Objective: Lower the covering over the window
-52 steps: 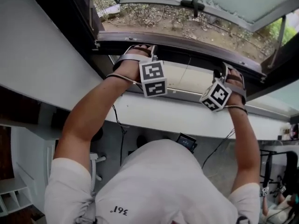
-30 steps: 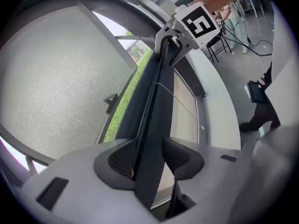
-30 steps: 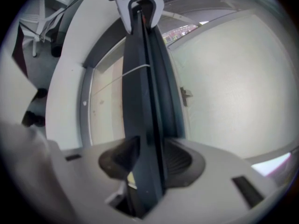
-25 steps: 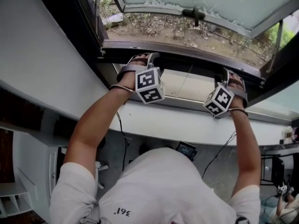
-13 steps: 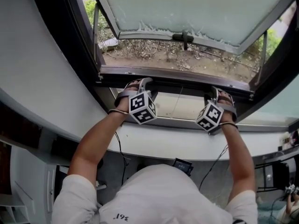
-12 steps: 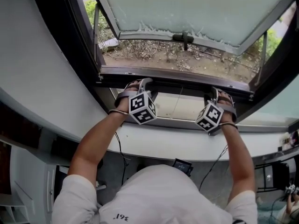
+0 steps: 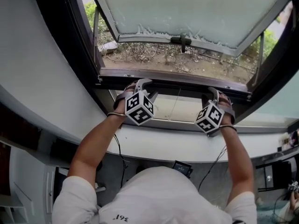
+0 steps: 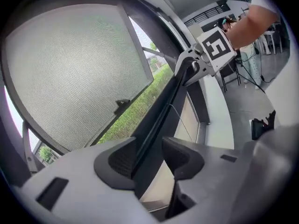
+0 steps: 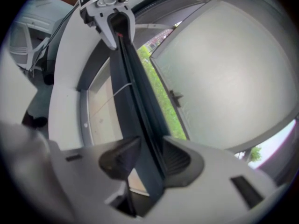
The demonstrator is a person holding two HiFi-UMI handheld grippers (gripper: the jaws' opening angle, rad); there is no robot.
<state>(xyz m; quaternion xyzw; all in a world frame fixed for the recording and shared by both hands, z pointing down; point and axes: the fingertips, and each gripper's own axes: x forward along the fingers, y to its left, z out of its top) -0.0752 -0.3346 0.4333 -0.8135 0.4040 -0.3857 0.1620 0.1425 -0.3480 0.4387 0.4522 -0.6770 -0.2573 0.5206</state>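
Left tool (image 8: 147,157) and right tool (image 9: 149,155) both clenching long dark rail (image 7: 180,87) of covering, right jaws just closing further. Frosted glass pane (image 7: 187,8) beyond tools lying uncovered. Lowering seemingly barely beginning.

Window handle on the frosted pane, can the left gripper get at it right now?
Probably not yet. The left gripper is closed on the dark bar, and the window handle sits farther out on the swung-open pane; it would have to let go first.

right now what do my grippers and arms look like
The left gripper and right gripper: grey, dark ribbed pads, a white cube with black square markers each; grey hand straps. Short white sleeves. The right one's jaws have just been closing on the dark bar.
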